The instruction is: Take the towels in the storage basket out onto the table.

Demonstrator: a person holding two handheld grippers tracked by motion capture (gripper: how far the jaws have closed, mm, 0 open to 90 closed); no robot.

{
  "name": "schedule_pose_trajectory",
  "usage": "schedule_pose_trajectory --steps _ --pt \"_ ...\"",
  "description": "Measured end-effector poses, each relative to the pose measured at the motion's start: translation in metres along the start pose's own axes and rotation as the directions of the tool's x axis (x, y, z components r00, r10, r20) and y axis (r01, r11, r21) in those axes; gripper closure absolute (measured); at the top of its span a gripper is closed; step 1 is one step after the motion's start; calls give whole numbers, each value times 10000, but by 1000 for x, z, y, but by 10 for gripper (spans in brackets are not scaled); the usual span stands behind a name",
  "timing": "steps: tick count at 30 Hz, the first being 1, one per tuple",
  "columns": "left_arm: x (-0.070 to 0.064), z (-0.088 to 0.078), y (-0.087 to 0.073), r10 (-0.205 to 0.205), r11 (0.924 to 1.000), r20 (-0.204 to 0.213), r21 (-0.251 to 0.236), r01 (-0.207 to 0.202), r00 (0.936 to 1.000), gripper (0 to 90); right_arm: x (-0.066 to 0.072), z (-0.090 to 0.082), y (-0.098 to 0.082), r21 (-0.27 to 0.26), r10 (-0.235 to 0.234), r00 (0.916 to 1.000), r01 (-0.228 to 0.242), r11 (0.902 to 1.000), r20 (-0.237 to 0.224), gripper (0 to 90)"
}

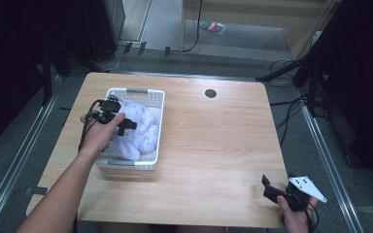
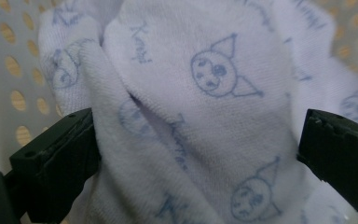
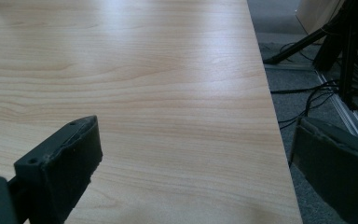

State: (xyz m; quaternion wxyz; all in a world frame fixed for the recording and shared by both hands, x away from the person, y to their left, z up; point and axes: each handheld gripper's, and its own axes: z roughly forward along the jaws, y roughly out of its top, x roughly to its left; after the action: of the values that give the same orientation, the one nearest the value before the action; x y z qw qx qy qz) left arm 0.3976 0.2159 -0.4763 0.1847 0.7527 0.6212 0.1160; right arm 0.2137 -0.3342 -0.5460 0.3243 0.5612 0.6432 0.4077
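A white cloth (image 1: pixel 143 128) printed with small blue cartoon faces lies bunched in a white perforated basket (image 1: pixel 126 91) at the table's left. My left gripper (image 1: pixel 124 125) reaches down into the basket, open. In the left gripper view the cloth (image 2: pixel 214 93) bulges between the two widely spread jaws of this gripper (image 2: pixel 196 135), touching both fingers (image 2: pixel 56 158). My right gripper (image 1: pixel 272 188) rests near the table's front right corner, open, with nothing between its jaws. The right gripper view shows that gripper (image 3: pixel 196 144) over bare wood.
The wooden table (image 1: pixel 213 145) has a round cable hole (image 1: pixel 211 93) near its far edge. The table's right edge (image 3: pixel 275 140) runs between the right gripper's jaws. Cables and stand legs (image 1: pixel 296 73) lie on the grey floor to the right.
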Motion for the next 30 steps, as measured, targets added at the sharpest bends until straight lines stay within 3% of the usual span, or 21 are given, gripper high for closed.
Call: schedule_pose_trajectory --steps 5,8,11,12,17,20,23,25,30 --pt "-4 15 -1 46 9982 -159 591 -36 9999 0 0 0 0 7 2 10000 -2 10000 8 20" --pt "-9 24 -1 366 9949 -232 947 -342 9991 0 0 0 0 19 -1 10000 1 10000 6 20" --pt "-10 27 -2 566 9935 -233 999 -540 9981 0 0 1 0 48 -4 10000 4 10000 16 20" --pt "-11 29 -3 881 9903 -191 1091 -855 9959 0 0 1 0 48 -7 10000 7 10000 20 20" --pt "-11 33 -4 962 9862 46 1350 -960 9953 0 0 1 0 73 -32 10000 32 10000 8 20" --pt "-11 32 -5 941 9864 191 1336 -958 9954 103 0 1 0 115 -7 10000 7 9999 -6 20" --pt "-12 28 -7 1204 9848 450 1202 -1250 9917 229 0 2 1 129 -32 10000 32 9999 -9 20" --pt "-13 28 -7 1243 9846 474 1177 -1291 9911 252 0 2 1 142 -28 10000 28 9999 -11 21" --pt "-14 26 -8 1132 9862 753 1126 -1212 9907 422 0 2 1 167 -53 10000 53 9998 11 30"
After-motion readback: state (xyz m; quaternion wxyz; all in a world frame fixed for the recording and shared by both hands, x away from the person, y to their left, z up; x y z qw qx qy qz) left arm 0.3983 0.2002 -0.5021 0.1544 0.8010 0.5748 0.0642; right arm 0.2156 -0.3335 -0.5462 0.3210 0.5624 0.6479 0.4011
